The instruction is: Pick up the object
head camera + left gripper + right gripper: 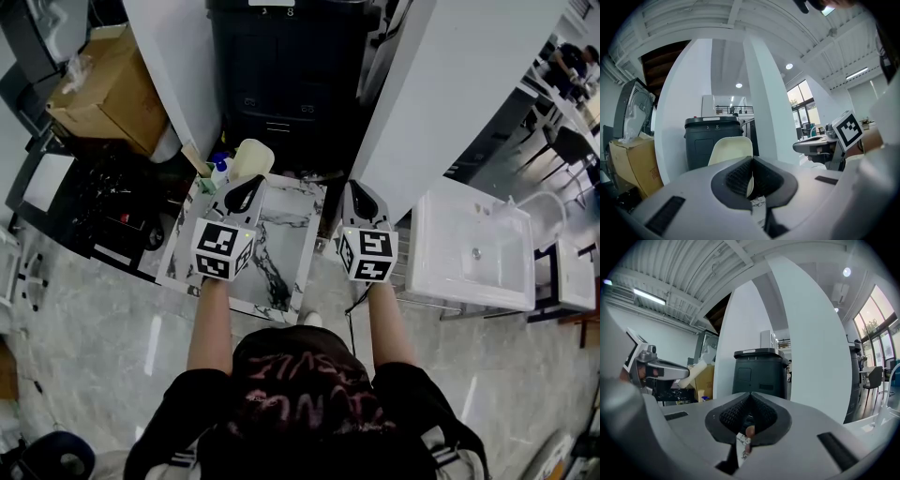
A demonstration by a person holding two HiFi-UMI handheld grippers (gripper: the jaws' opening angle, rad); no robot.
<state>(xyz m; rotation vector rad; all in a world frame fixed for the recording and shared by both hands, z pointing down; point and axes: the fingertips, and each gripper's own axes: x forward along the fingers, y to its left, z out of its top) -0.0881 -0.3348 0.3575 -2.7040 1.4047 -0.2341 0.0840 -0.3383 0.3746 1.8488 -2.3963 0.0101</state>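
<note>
My left gripper (pixel 247 186) is shut on the wall of a cream-coloured cup-like container (pixel 251 157), which it holds over the far edge of a small marble-topped table (pixel 281 258). In the left gripper view the cream container (pixel 730 149) rises behind the jaws of the left gripper (pixel 751 161), and a thin strip of it shows pinched between the pads. The right gripper (pixel 359 192) hovers off the table's right edge, with its jaws together and nothing between them. The right gripper view shows the right gripper (pixel 750 397) closed at the tip, with the left gripper and the cream container (pixel 689 373) off to the left.
A black bin (pixel 286 84) stands straight ahead between two white pillars. A cardboard box (pixel 103 89) and dark clutter lie at the left. At the right is a white sink unit (pixel 473 248). Small bottles (pixel 217 169) stand at the table's far left corner.
</note>
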